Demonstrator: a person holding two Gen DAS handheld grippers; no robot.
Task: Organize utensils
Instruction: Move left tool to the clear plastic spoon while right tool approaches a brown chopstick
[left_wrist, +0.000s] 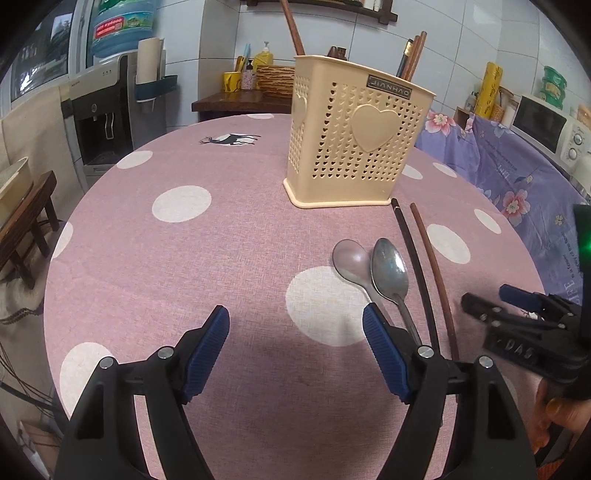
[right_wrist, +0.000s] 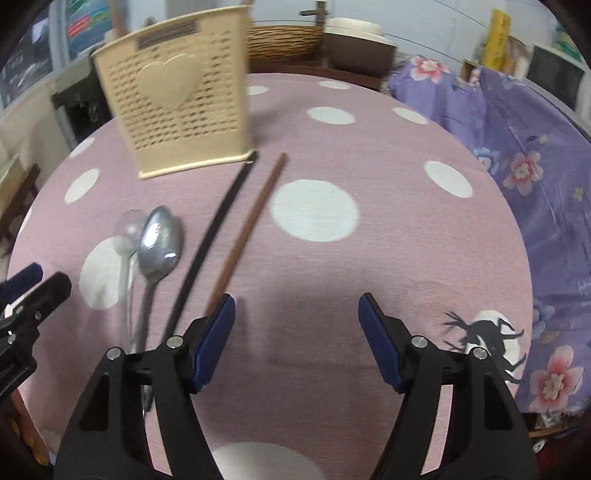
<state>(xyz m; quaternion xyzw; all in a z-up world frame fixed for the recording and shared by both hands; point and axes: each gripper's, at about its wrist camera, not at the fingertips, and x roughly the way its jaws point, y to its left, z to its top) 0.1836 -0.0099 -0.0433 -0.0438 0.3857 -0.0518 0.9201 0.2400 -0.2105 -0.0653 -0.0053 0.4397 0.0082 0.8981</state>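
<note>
Left wrist view: our left gripper (left_wrist: 295, 345) is wide open and holds nothing. Going right, two spoons (left_wrist: 373, 271) lie touching, then the black chopstick (left_wrist: 415, 266) and brown chopstick (left_wrist: 434, 273), below the holder (left_wrist: 354, 136). Our right gripper (right_wrist: 295, 339) is open and empty too. We may grab both spoons together (they sit so close).

A metal nameplate (left_wrist: 389, 89) on the cream utensil holder (left_wrist: 354, 147) reads "JIANHAO", seen inverted; lettering on the water bottle label (left_wrist: 122, 27) and purple cloth (left_wrist: 565, 273) is illegible.
</note>
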